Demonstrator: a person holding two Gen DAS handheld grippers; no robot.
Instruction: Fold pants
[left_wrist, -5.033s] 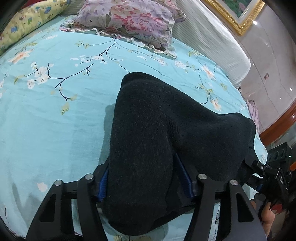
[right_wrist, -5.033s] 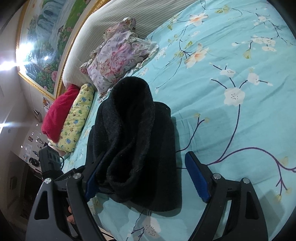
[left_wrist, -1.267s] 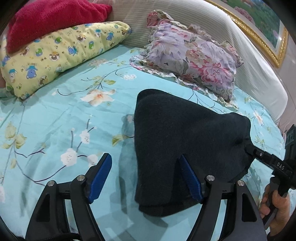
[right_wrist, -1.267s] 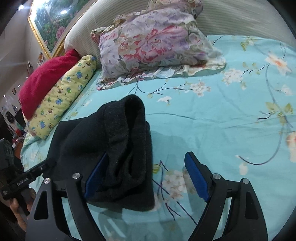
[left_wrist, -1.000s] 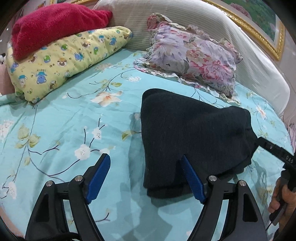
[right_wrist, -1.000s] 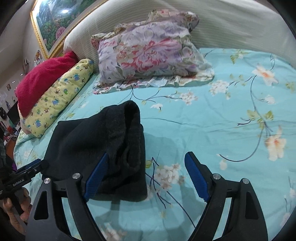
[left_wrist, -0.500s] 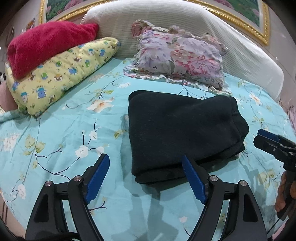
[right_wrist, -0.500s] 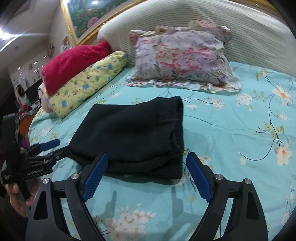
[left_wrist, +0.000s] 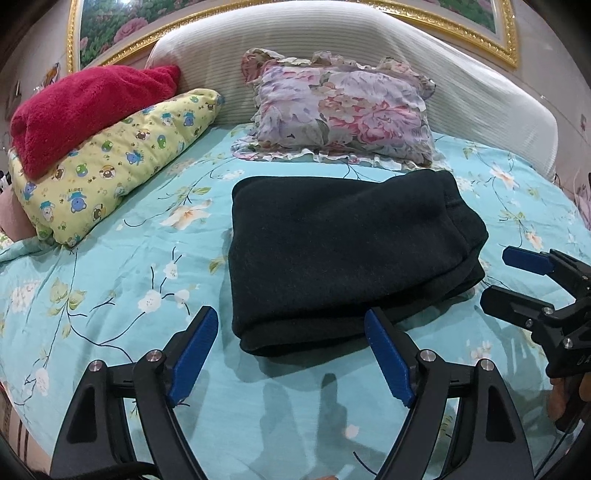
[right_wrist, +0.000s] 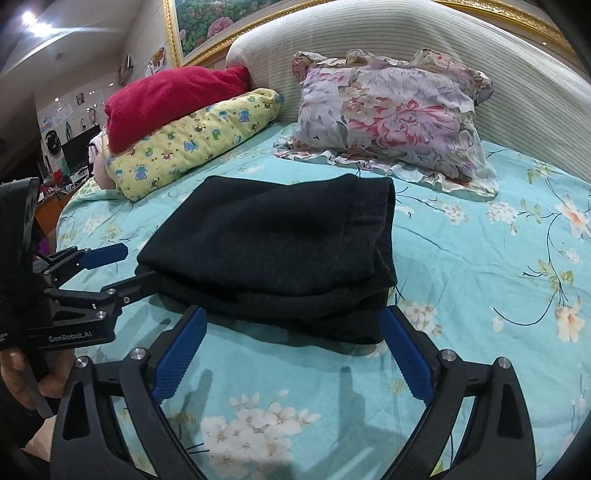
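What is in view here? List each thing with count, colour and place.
pants: one, black, folded, lying on the bed's middle.
bedsheet: one, turquoise with flowers, under everything.
floral pillow: one, purple-pink, behind the pants.
yellow pillow: one, cartoon print, far left.
red blanket: one, on the yellow pillow.
headboard: one, white ribbed, at the back.
painting: one, gold-framed, above the headboard.
left hand-held gripper: black, blue pads, open, empty.
right hand-held gripper: same, jaws opening, empty.
hand: one, holding the left gripper's handle.
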